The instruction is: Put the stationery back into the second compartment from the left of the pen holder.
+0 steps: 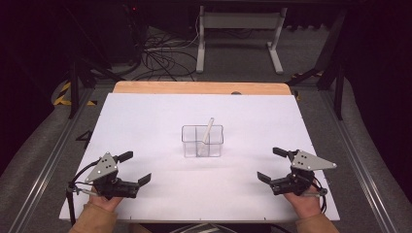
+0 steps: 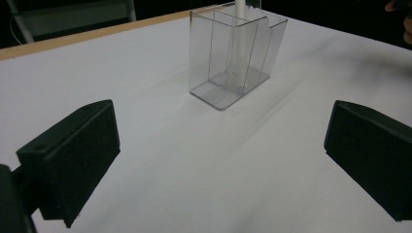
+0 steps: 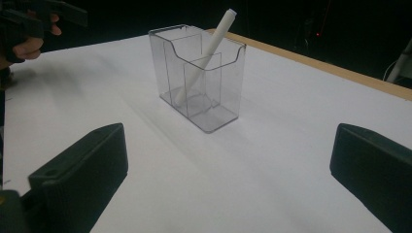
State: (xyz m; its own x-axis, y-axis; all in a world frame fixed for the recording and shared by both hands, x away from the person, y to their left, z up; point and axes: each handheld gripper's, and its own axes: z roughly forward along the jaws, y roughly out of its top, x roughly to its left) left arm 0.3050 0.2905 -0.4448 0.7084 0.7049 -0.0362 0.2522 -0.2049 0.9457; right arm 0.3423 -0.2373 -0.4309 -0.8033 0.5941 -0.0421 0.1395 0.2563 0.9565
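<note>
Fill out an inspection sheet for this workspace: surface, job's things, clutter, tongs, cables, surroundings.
Surface: white table top, wooden strip along its far edge.
Job's things: clear divided holder stands upright mid-table; white pen leans inside it, its top sticking out.
Clutter: nothing seen.
Tongs: left tongs and right tongs both open, held near the front corners, apart from the holder.
Cables: black cables on the floor beyond the table.
Surroundings: white stand legs, dark room.
</note>
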